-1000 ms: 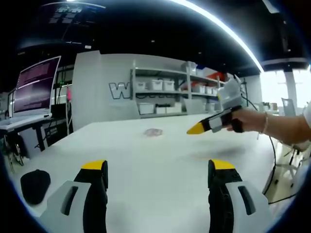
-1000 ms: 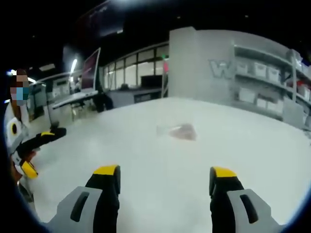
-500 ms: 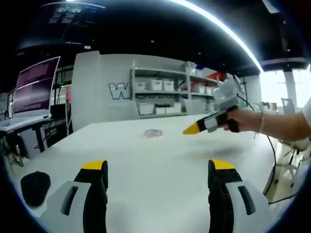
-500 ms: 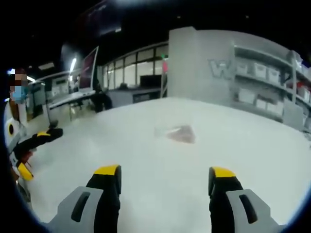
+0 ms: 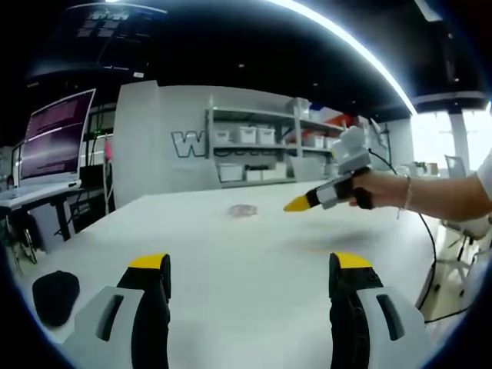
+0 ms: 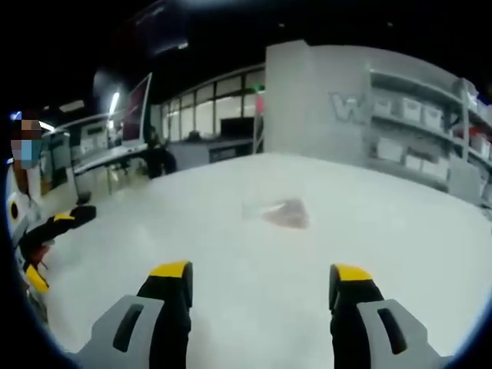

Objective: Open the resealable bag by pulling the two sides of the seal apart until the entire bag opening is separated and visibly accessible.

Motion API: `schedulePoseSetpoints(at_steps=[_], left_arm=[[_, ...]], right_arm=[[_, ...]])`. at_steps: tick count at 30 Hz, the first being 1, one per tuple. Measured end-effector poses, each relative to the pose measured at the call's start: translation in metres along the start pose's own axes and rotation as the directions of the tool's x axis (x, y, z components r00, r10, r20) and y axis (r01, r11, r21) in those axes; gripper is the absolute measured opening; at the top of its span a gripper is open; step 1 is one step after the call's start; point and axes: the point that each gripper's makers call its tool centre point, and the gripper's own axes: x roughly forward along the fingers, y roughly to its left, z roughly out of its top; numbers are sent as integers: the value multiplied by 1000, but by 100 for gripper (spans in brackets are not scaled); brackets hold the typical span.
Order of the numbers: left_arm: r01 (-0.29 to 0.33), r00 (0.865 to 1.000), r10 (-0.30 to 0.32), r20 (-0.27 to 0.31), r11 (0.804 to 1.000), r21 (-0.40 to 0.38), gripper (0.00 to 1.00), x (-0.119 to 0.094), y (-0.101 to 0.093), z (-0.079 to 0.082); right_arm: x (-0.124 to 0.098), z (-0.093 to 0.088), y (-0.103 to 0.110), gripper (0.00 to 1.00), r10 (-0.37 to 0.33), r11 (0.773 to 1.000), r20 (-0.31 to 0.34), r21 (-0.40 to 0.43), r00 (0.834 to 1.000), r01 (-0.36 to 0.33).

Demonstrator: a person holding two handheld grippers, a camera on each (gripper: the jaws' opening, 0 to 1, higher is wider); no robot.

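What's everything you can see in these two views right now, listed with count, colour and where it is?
resealable bag: one, clear with pinkish contents, lying flat mid-table, ahead of both grippers
table: one, white, under everything
dark object: one, black, near table edge, low left in left gripper view
monitor: one, purple-lit screen, on a desk beyond the table
shelving: one unit, white, holding white bins, against back wall
left gripper: one, black jaws with yellow tips, apart, nothing between
right gripper: one, same colours, jaws apart, empty
hand: one, holding the right gripper's handle, over the table
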Motion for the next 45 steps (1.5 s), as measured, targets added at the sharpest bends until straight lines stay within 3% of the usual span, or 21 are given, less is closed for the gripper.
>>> schedulePoseSetpoints(at_steps=[27, 45], left_arm=[[21, 1000, -21, 13, 1000, -6, 83, 1, -6, 4], [29, 999, -29, 13, 1000, 1, 83, 2, -10, 5]], right_arm=[[24, 10, -13, 70, -9, 999, -11, 40, 1000, 10], [33, 2, -16, 65, -29, 998, -33, 56, 999, 31]])
